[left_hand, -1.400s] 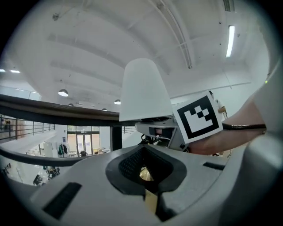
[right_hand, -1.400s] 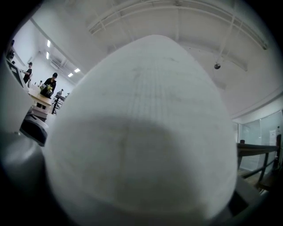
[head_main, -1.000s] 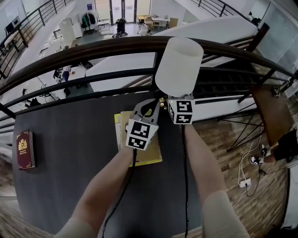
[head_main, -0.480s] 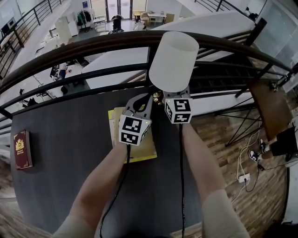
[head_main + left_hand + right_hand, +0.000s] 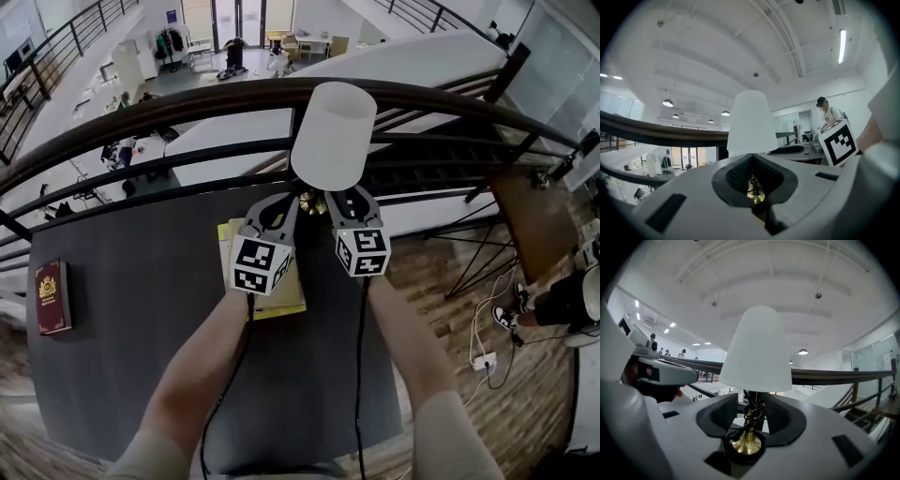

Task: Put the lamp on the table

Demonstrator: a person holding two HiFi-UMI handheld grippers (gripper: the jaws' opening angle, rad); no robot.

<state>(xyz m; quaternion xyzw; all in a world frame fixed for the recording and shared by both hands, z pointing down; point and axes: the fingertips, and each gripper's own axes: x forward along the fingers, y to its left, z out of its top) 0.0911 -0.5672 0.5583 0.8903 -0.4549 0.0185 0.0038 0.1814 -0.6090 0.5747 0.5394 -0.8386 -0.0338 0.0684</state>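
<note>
My right gripper (image 5: pixel 752 399) has drawn back, jaws opening around the one lamp (image 5: pixel 334 131); my left gripper (image 5: pixel 752 155) is pressed together. Two books: red book (image 5: pixel 52 297), yellow book (image 5: pixel 292 298). Table (image 5: pixel 141 375) lies open lower left.

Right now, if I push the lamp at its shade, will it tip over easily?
Probably yes: the lamp carries a wide white shade high above a small black base, so it looks top-heavy. The thin brass stem, with the cable wound on it, may slip in the jaws. The shade looks light, perhaps fragile.
</note>
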